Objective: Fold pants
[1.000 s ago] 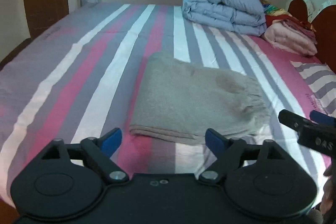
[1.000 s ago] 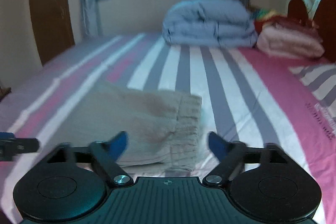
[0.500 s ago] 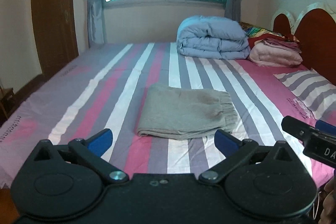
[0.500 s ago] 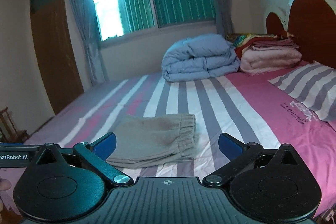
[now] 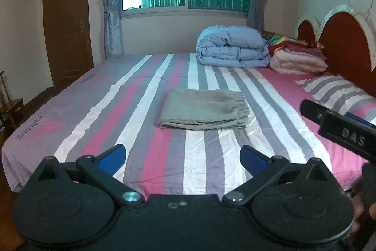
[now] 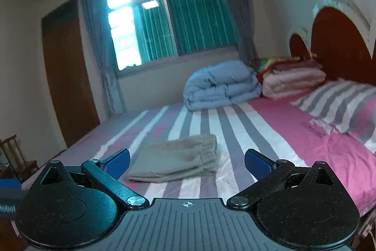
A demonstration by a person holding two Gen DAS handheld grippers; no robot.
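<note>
**A:** Where are the pants (image 5: 203, 108)?

**B:** Folded into a compact grey rectangle on the striped bed (image 5: 122, 109), about midway across it and nearer the foot edge than the window side. The elastic waistband faces the headboard (image 5: 340, 48) side.

**A:** And the tongs?

**B:** Both spread wide with nothing between them. The left gripper (image 5: 182, 155) and right gripper (image 6: 186, 160) hang off the near edge of the bed, well apart from the cloth.

**A:** So it looks finished. What could spoil it?

**B:** Mainly a careless return. A finger dragged over the top layer would slide it off the stack, since nothing pins the folds. The fold edge nearest us seems slightly uneven, though the right view is blurred, so I wouldn't swear to it. The blue duvet (image 5: 231, 46) and pink blankets (image 5: 297, 60) at the far corner are no threat.
</note>
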